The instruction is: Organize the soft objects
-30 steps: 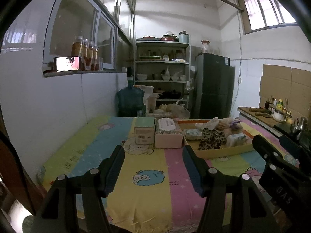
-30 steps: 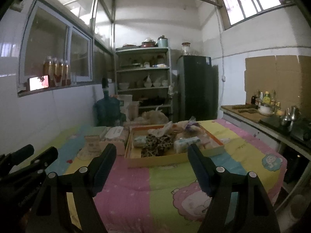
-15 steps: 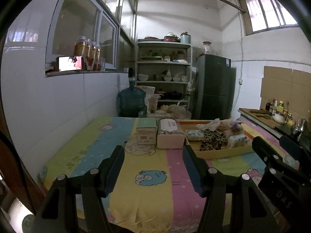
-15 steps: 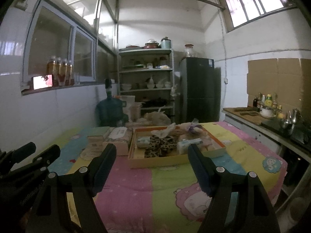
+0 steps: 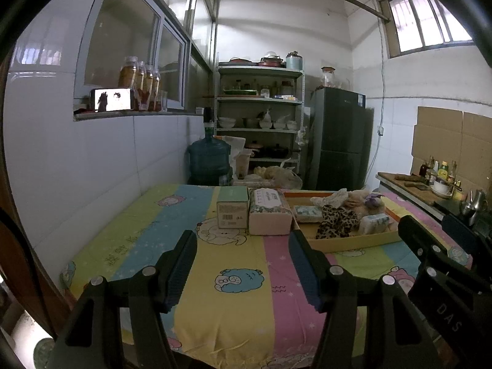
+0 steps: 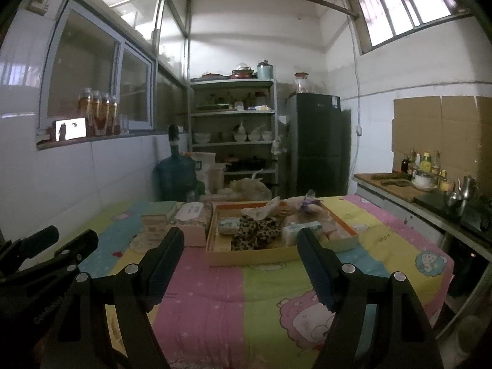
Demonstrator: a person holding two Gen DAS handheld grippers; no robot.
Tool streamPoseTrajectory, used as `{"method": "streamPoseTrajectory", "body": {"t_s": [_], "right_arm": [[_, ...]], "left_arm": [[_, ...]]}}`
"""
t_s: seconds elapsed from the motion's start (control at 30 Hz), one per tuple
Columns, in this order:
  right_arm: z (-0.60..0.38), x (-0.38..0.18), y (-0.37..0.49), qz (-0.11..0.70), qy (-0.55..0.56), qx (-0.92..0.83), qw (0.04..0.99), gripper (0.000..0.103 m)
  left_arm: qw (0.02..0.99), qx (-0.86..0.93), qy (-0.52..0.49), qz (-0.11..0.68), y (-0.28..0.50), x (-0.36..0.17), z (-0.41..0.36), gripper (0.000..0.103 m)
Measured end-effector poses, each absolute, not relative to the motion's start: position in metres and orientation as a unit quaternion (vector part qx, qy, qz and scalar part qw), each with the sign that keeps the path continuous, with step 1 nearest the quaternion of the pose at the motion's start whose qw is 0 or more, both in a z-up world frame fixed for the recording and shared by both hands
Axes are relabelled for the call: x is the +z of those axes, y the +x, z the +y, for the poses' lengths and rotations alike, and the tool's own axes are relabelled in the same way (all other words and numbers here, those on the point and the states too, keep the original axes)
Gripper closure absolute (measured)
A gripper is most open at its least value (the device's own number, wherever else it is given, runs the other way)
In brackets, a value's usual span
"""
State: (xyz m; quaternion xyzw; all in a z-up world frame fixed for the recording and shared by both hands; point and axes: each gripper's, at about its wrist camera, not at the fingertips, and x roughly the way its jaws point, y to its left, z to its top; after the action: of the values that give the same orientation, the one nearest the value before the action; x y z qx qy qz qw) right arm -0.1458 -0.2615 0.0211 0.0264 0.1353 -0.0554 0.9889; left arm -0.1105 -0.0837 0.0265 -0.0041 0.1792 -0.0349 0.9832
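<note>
A shallow orange-rimmed tray (image 6: 261,256) sits on the colourful cloth-covered table and holds a leopard-print cloth (image 6: 258,233), tissue packs (image 6: 303,230) and other soft items. The tray also shows in the left wrist view (image 5: 353,241), with the leopard-print cloth (image 5: 336,220) in it. Left of it stand a green box (image 5: 232,210) and a pink tissue pack (image 5: 269,212). My left gripper (image 5: 243,272) is open and empty, above the near table. My right gripper (image 6: 240,270) is open and empty, short of the tray.
A white tiled wall runs along the table's left side. Behind the table are a blue water jug (image 5: 209,160), a shelf of dishes (image 5: 258,123) and a dark fridge (image 5: 338,138). A counter with bottles (image 6: 424,181) lies to the right.
Both grippers have pulled back and risen slightly; the table and tray look a little farther away. Both stay open and empty.
</note>
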Motion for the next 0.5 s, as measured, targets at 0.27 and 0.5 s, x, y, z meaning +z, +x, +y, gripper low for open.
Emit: {"method": "streamPoseTrajectory", "body": {"t_s": [0.27, 0.5], "right_arm": [[-0.2607, 0.0212, -0.1457, 0.134, 0.026, -0.056, 0.989, 0.026], [-0.2607, 0.0215, -0.1462, 0.134, 0.026, -0.056, 0.989, 0.026]], "left_arm": [[0.983, -0.035, -0.004, 0.179, -0.1104, 0.0265, -0.0834, 0.041], [0.983, -0.035, -0.005, 0.179, -0.1111, 0.0265, -0.0829, 0.041]]}}
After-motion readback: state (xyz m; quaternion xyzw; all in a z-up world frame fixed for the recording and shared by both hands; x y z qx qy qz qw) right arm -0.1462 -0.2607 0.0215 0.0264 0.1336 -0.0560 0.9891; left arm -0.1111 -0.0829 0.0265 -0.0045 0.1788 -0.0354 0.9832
